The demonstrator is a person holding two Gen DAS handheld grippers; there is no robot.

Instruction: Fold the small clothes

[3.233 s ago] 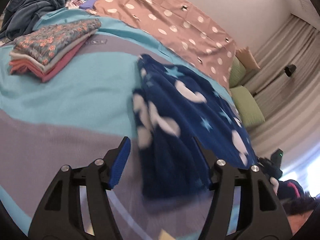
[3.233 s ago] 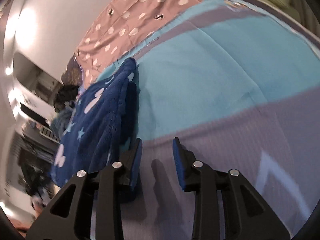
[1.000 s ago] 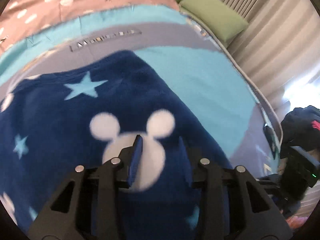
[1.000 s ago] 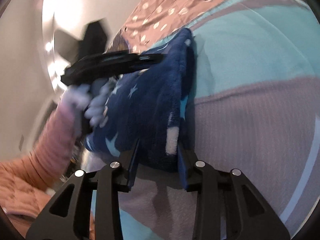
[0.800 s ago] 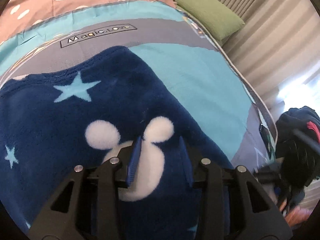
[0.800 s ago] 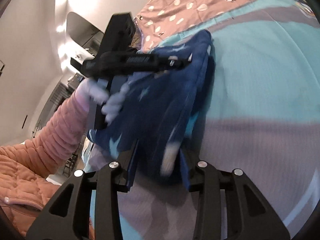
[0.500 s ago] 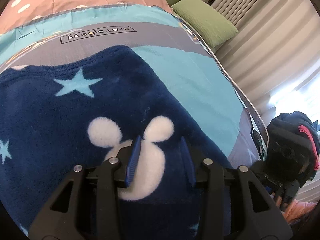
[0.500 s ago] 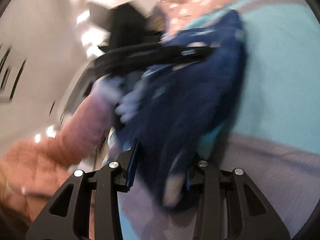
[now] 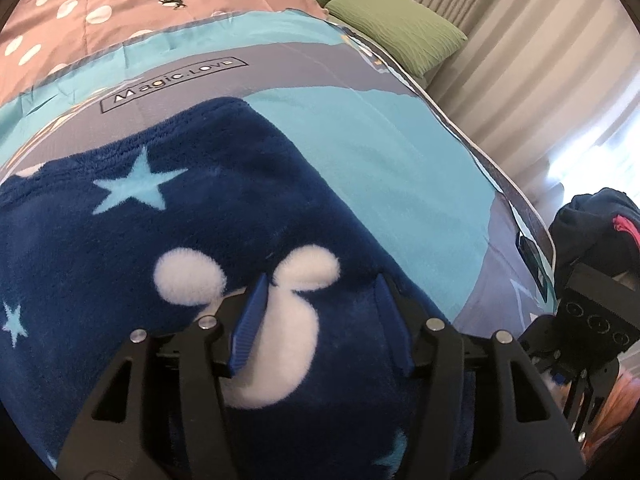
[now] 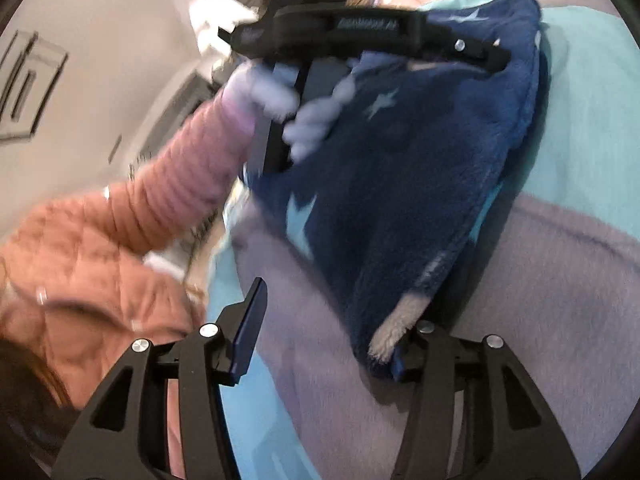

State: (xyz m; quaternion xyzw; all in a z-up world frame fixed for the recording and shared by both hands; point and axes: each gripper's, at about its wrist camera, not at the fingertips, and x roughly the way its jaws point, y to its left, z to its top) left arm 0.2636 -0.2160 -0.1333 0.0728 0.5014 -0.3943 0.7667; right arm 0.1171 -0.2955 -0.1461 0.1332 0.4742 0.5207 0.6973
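Observation:
A dark blue fleece garment (image 9: 192, 208) with light blue stars and white mouse-head shapes lies folded on the bed. My left gripper (image 9: 318, 320) hovers low over it with its jaws apart, one white shape showing between the fingers. In the right wrist view the same garment (image 10: 400, 184) lies ahead, and my right gripper (image 10: 326, 328) is open at its near corner, which rests against the right finger (image 10: 400, 360). The left gripper's body (image 10: 360, 28) and the gloved hand holding it show above the garment.
The bed cover (image 9: 360, 152) is turquoise and grey, with a brown dotted quilt (image 9: 120, 4) behind it. Green pillows (image 9: 396, 28) lie at the far corner by the curtains. A dark bundle of clothes (image 9: 596, 232) sits off the bed's right edge.
My right gripper has opened and let go of the garment's corner. My left gripper's jaws have spread a little wider over the fleece.

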